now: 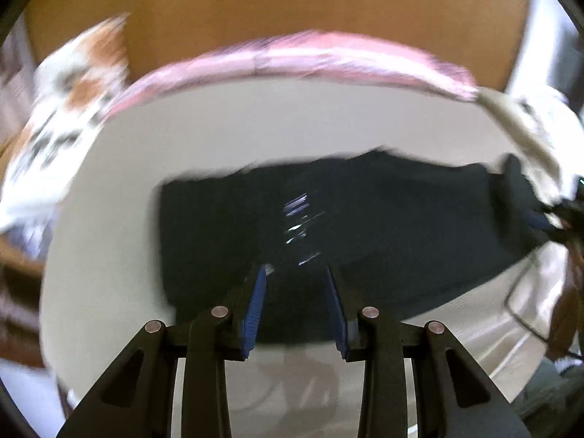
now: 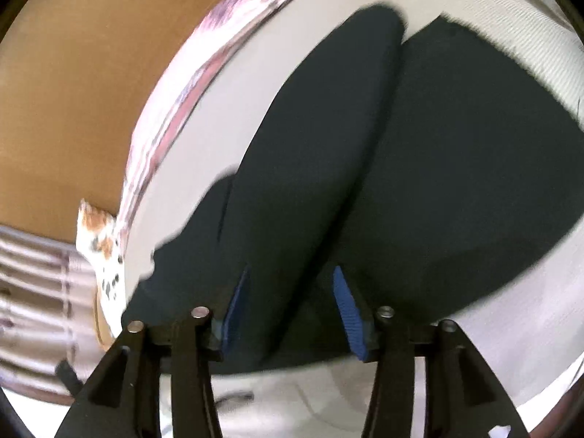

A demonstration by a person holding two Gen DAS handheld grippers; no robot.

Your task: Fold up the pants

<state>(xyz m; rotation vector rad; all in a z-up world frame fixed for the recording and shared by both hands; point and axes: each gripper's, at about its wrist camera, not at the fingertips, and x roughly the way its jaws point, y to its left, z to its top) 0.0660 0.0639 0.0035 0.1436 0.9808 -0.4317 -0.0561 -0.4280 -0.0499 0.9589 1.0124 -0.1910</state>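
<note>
Dark navy pants (image 1: pixel 365 219) lie on a round white table (image 1: pixel 109 255), with a glinting zipper (image 1: pixel 299 222) near the middle. My left gripper (image 1: pixel 295 273) is open and empty, its blue-padded fingers (image 1: pixel 255 306) hovering over the near edge of the pants. In the right wrist view the pants (image 2: pixel 419 153) show two legs side by side, running away from me. My right gripper (image 2: pixel 292 277) is open, fingers (image 2: pixel 346 306) spread over the near end of the pants. The right gripper also shows at the far right of the left wrist view (image 1: pixel 540 215), by the fabric edge.
A pink striped cloth (image 1: pixel 328 54) hangs along the table's far rim, also in the right wrist view (image 2: pixel 189 109). A white cloth with orange and dark spots (image 1: pixel 73 91) lies at the left. Brown floor (image 1: pixel 292 7) lies beyond. Both views are motion-blurred.
</note>
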